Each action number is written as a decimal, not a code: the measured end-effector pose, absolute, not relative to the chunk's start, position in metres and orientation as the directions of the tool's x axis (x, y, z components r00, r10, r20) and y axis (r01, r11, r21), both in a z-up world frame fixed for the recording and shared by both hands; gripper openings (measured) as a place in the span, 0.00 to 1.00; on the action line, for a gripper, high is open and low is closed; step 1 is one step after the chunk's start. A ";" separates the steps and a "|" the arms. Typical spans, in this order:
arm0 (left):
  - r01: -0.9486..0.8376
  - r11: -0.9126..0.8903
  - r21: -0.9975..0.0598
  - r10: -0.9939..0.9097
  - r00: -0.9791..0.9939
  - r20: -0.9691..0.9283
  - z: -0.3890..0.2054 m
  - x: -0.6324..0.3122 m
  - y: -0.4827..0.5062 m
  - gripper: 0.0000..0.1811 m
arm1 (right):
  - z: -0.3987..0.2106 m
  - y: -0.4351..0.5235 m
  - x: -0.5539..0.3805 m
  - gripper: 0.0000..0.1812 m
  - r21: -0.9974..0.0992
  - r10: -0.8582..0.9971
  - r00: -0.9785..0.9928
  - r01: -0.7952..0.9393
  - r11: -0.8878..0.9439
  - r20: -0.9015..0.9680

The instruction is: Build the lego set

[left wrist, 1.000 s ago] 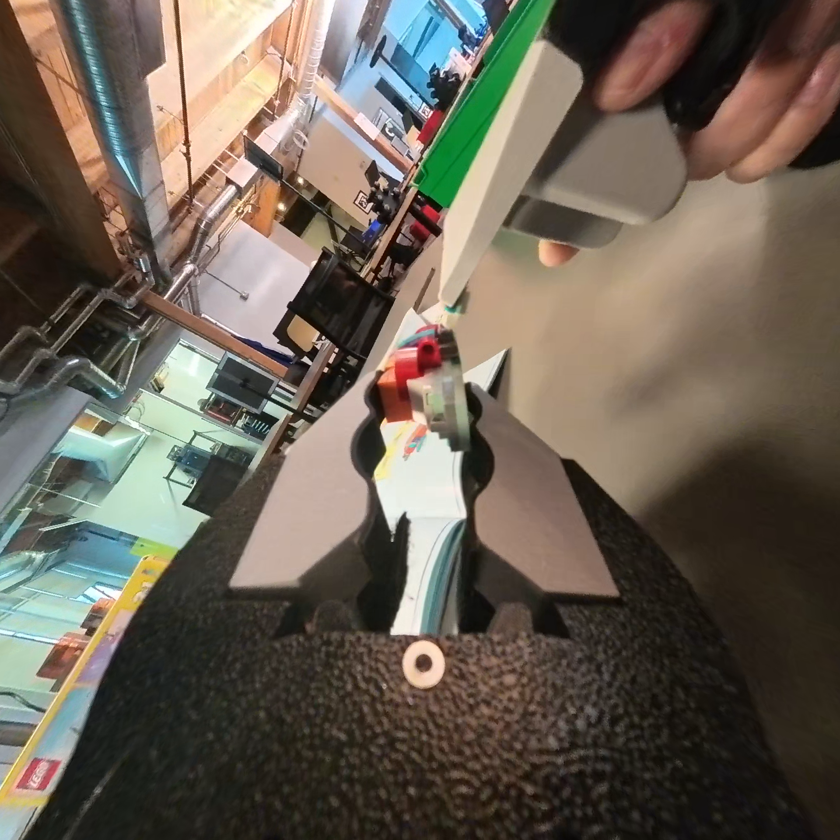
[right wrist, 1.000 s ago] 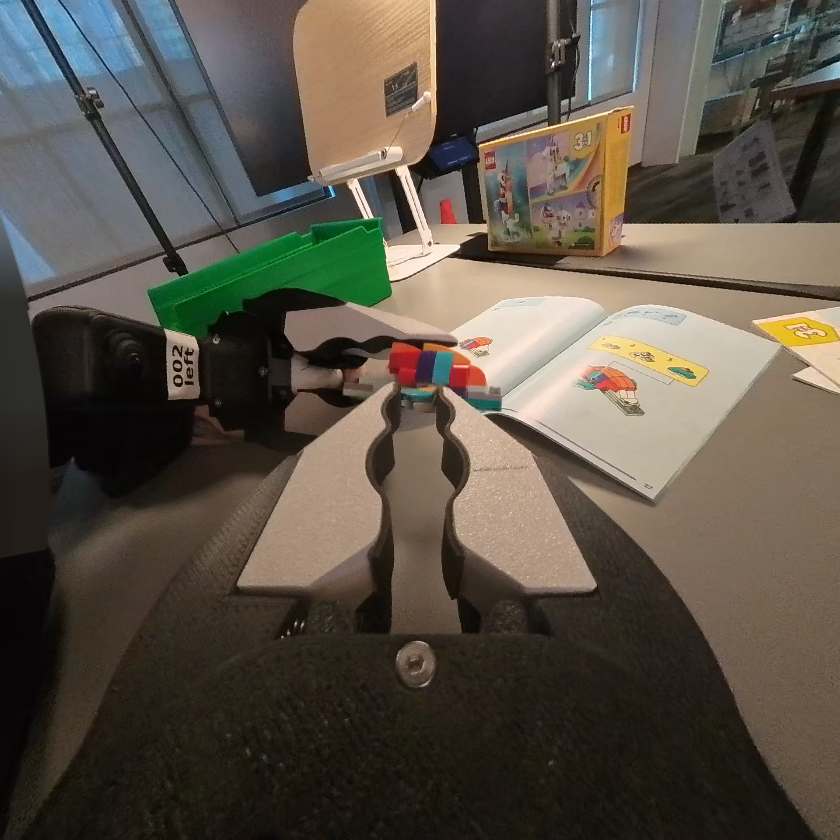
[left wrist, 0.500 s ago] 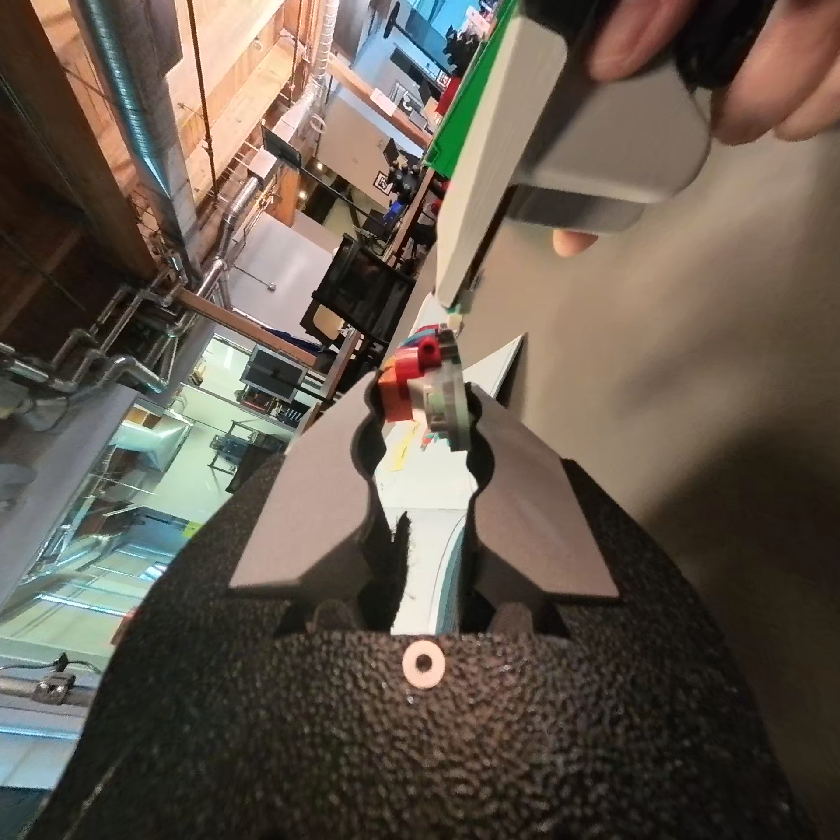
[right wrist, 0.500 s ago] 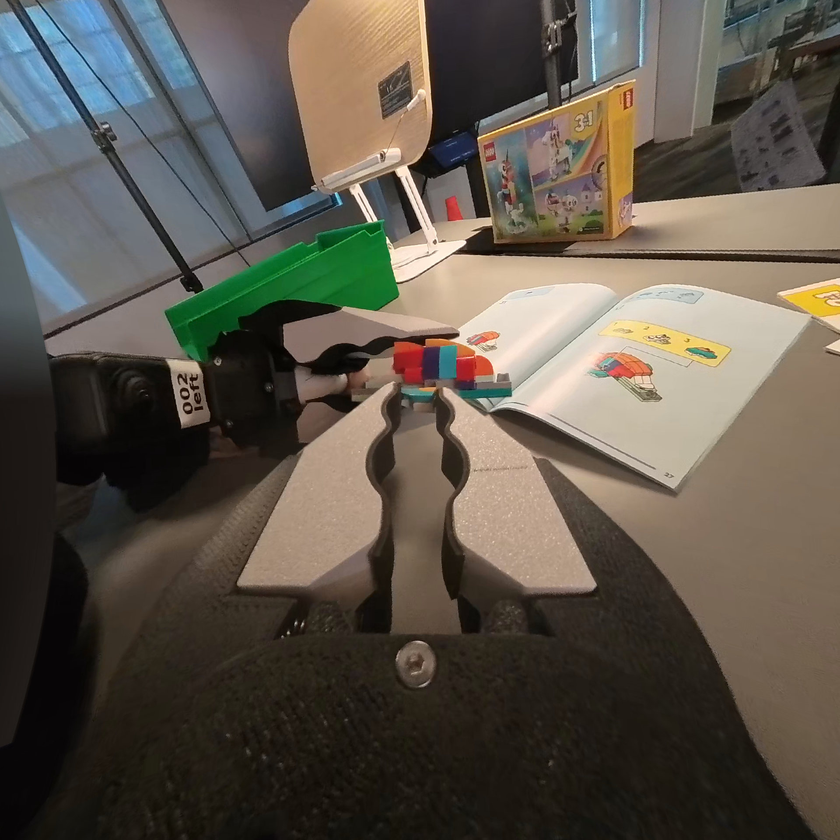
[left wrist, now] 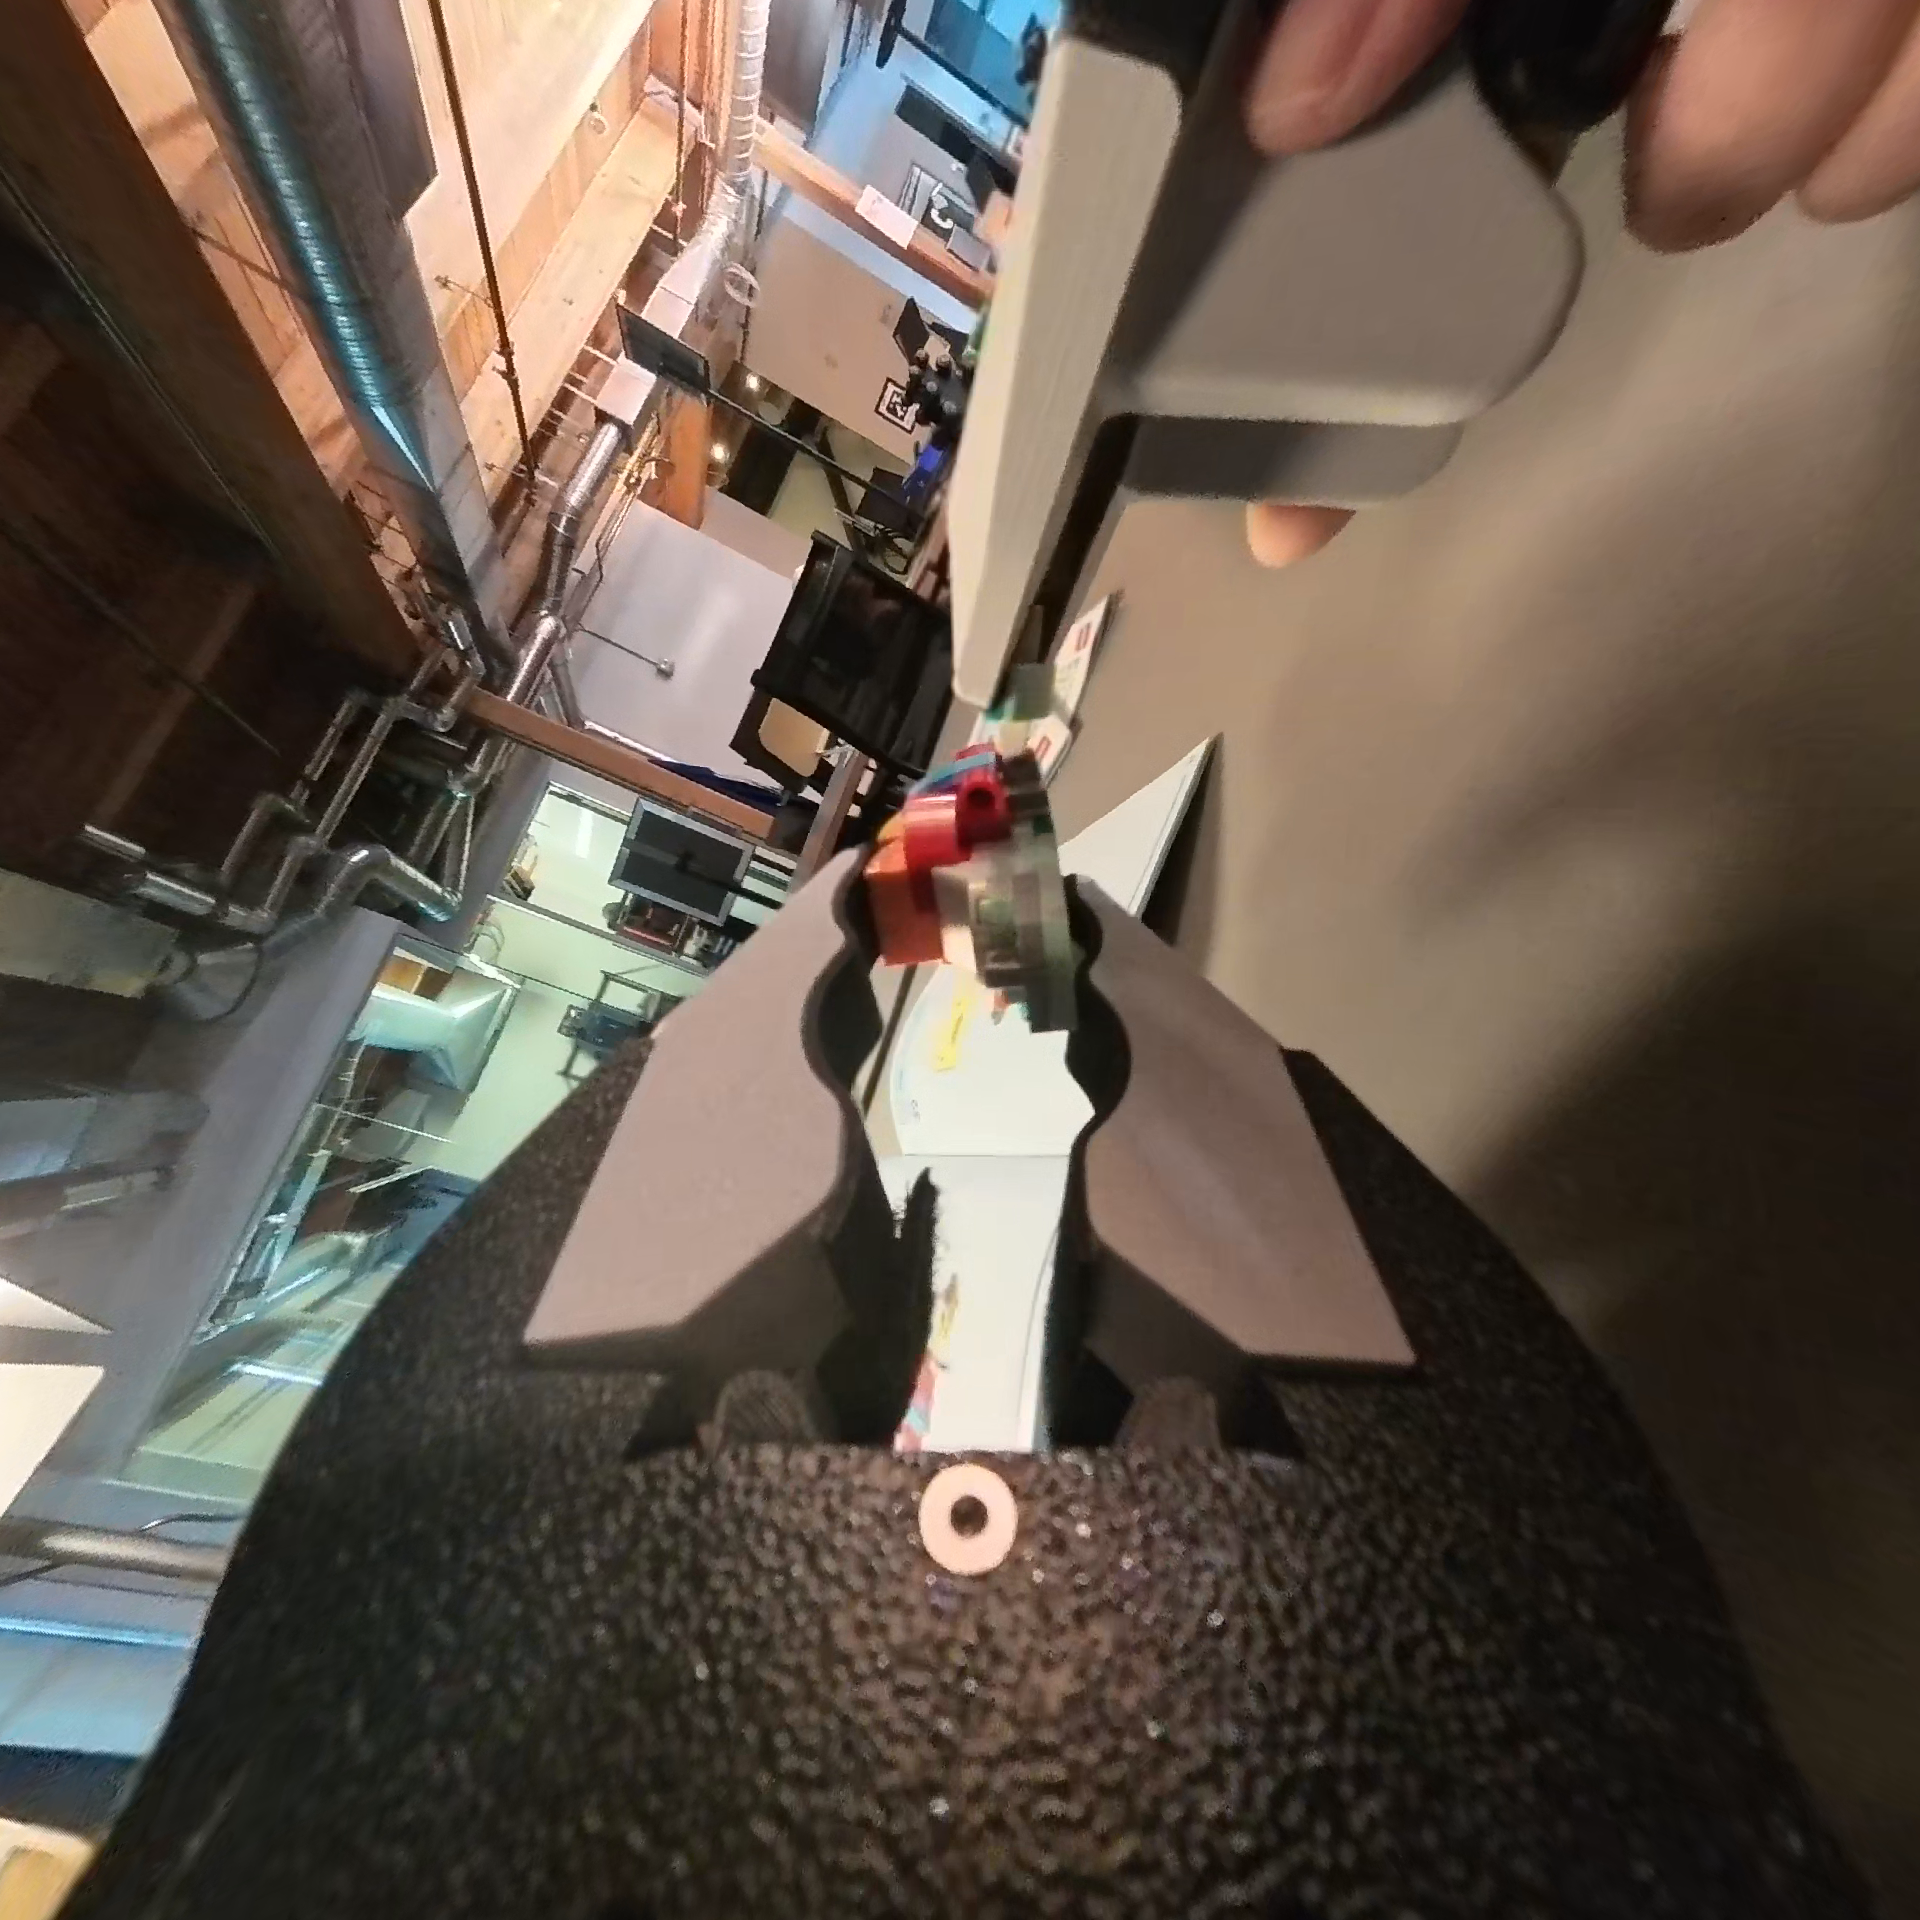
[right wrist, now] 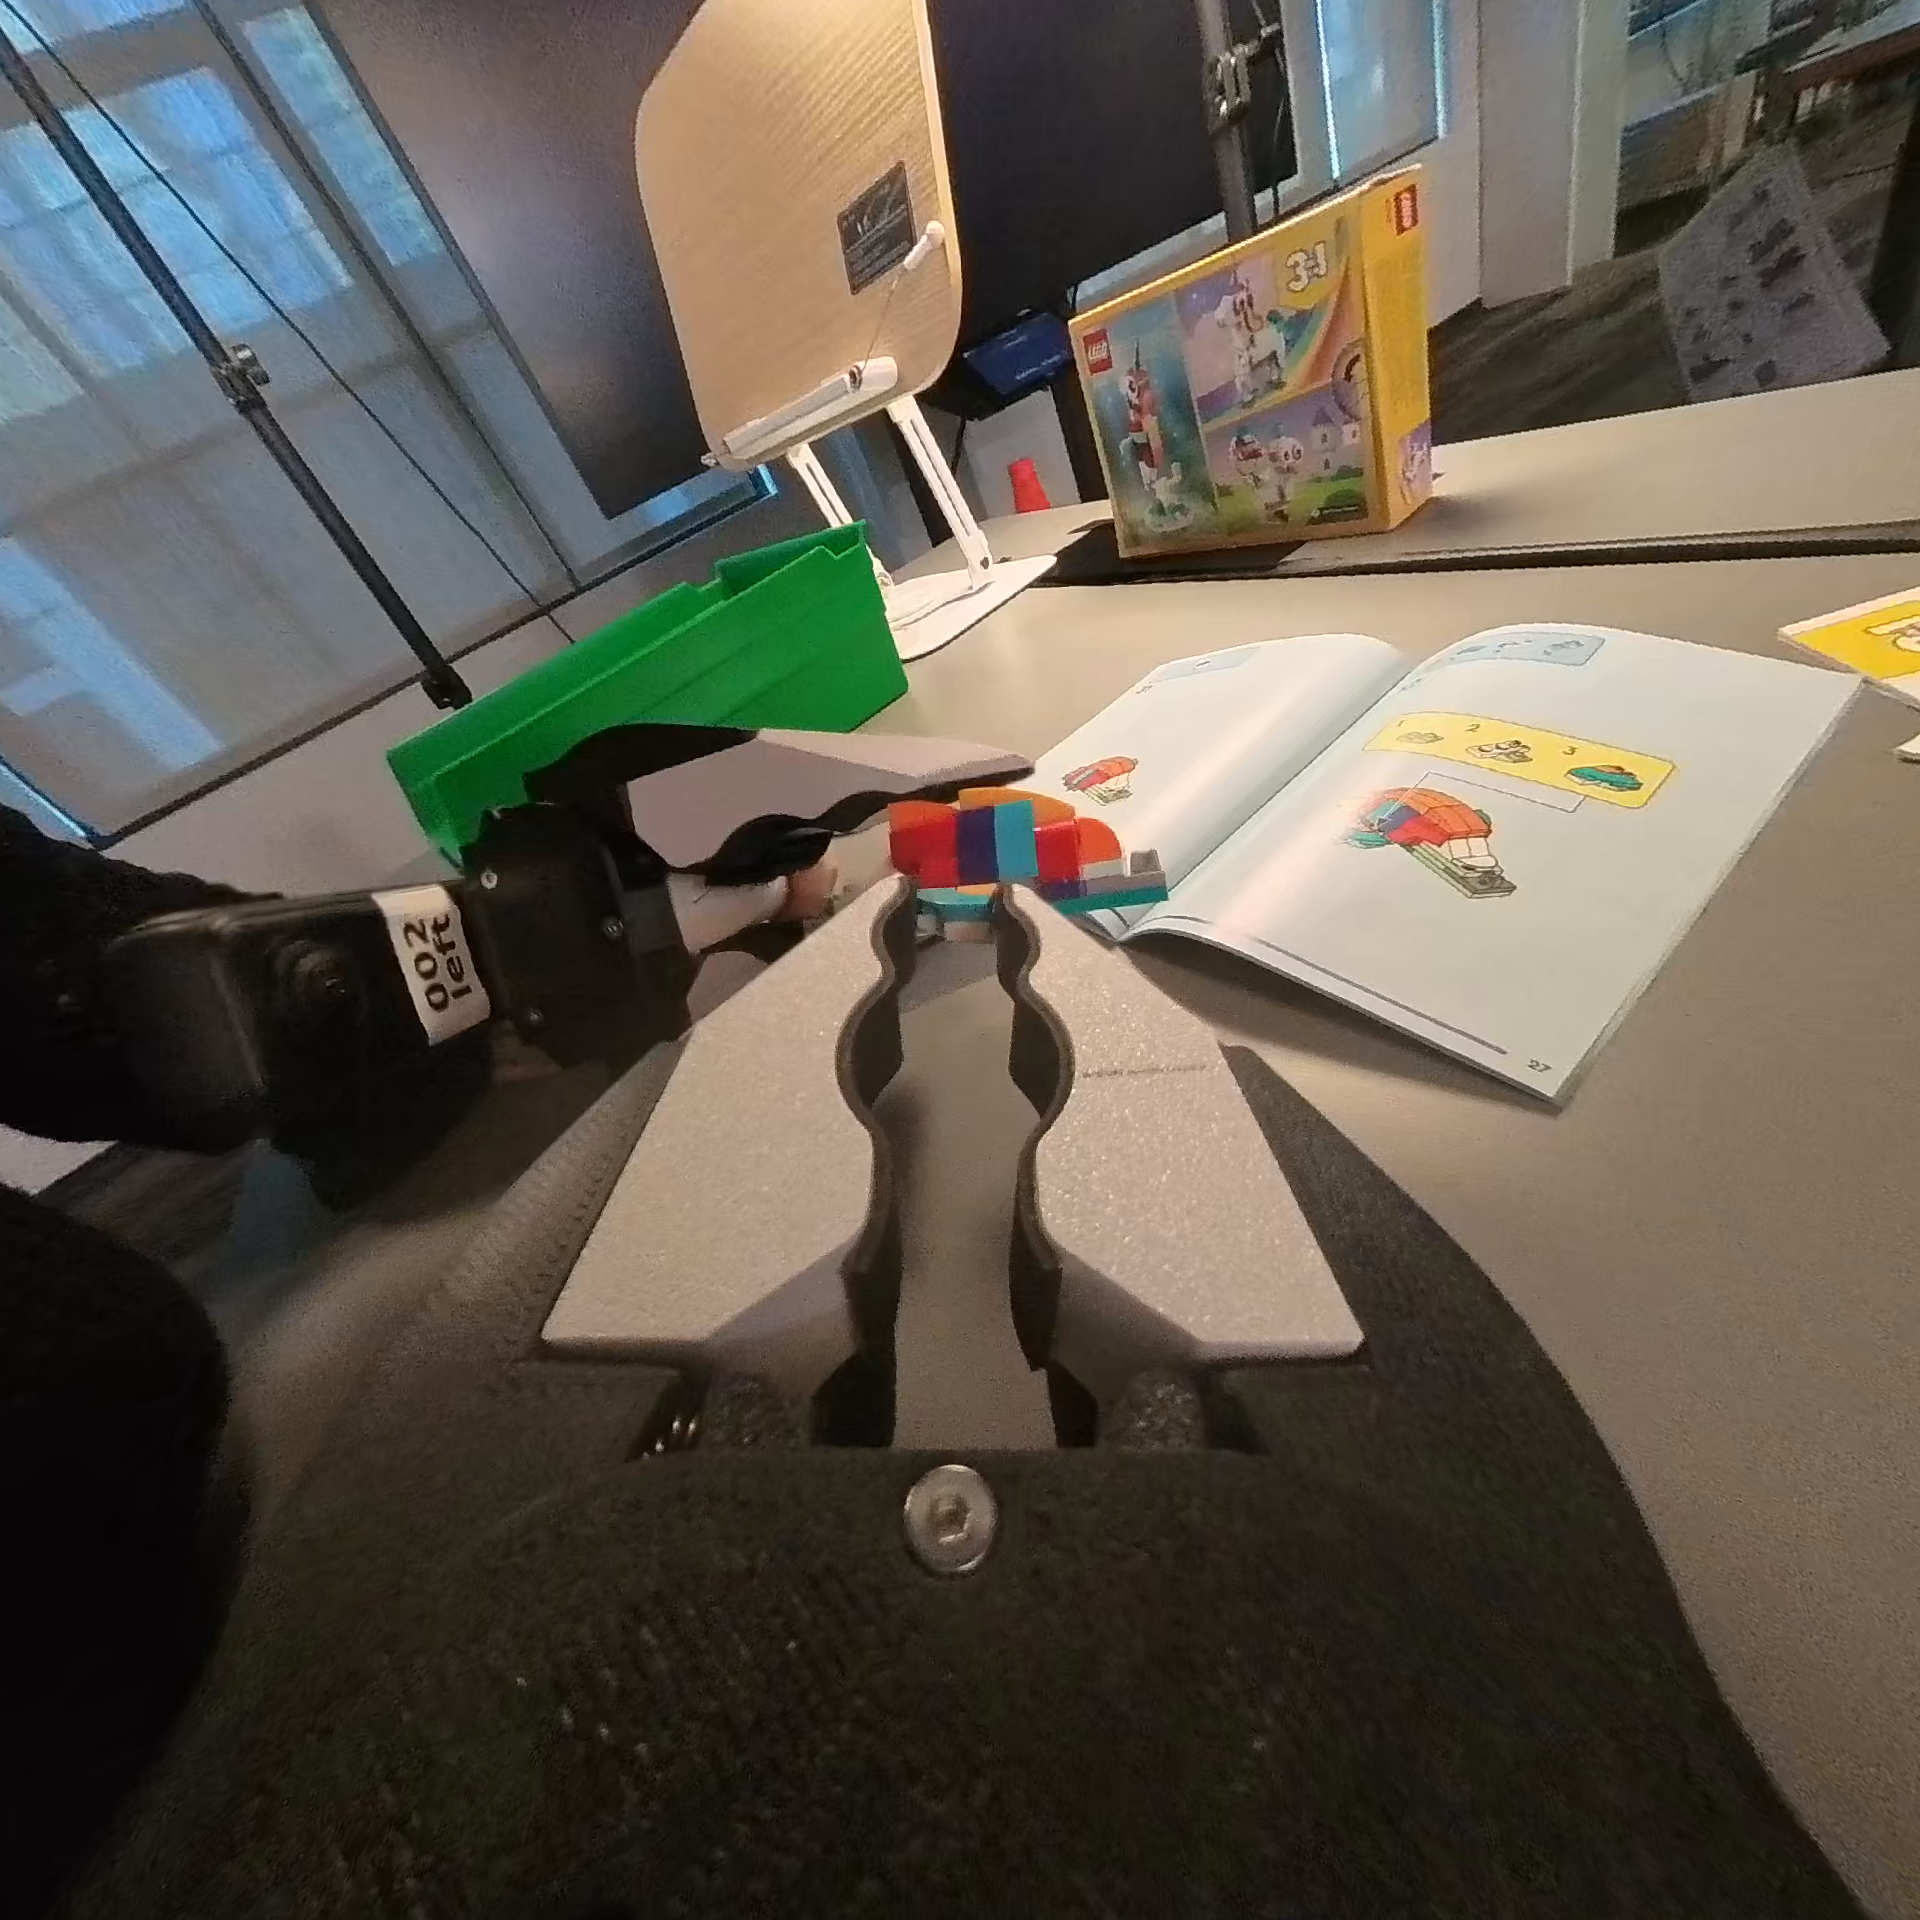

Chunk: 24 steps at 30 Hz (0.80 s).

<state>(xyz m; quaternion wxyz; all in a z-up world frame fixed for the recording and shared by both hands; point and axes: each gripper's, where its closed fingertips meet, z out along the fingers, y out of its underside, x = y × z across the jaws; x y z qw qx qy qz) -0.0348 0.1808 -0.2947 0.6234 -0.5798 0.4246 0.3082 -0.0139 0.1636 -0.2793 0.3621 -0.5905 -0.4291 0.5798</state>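
Observation:
A small lego model (right wrist: 997, 847) of red, purple, teal and orange bricks on a grey plate hangs just above the table. My left gripper (right wrist: 914, 805) comes in from the left, turned on its side, and is shut on it. In the left wrist view the model (left wrist: 956, 894) sits between the fingertips of my left gripper (left wrist: 966, 914). My right gripper (right wrist: 951, 894) is shut on a small teal piece (right wrist: 956, 912) held against the model's underside. The right gripper (left wrist: 997, 686) and its teal piece (left wrist: 1023, 707) also show in the left wrist view, with a hand behind.
An open instruction booklet (right wrist: 1455, 831) lies on the grey table (right wrist: 1662, 1195) just right of the model. A green bin (right wrist: 665, 675) stands behind the left gripper. A lego box (right wrist: 1257, 395) and a board on a white stand (right wrist: 790, 229) are at the back. A yellow leaflet (right wrist: 1870, 644) lies far right. Both grippers' tips are close together, under 4 cm apart.
Both grippers have shifted a little together, and the right gripper looms larger in the left wrist view. The model stays in the left gripper and the teal piece stays under it.

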 end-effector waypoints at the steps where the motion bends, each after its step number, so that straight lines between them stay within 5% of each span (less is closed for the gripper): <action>1: -0.878 0.138 -0.459 -0.105 0.448 -0.888 -0.294 -0.035 0.181 0.17 | -0.279 0.164 -0.014 0.08 -0.924 0.925 -0.040 0.087 -0.373 -0.377; 24: -0.868 0.143 -0.475 -0.142 0.457 -0.878 -0.299 -0.033 0.180 0.17 | -0.284 0.165 -0.015 0.08 -0.884 0.885 -0.054 0.108 -0.456 -0.463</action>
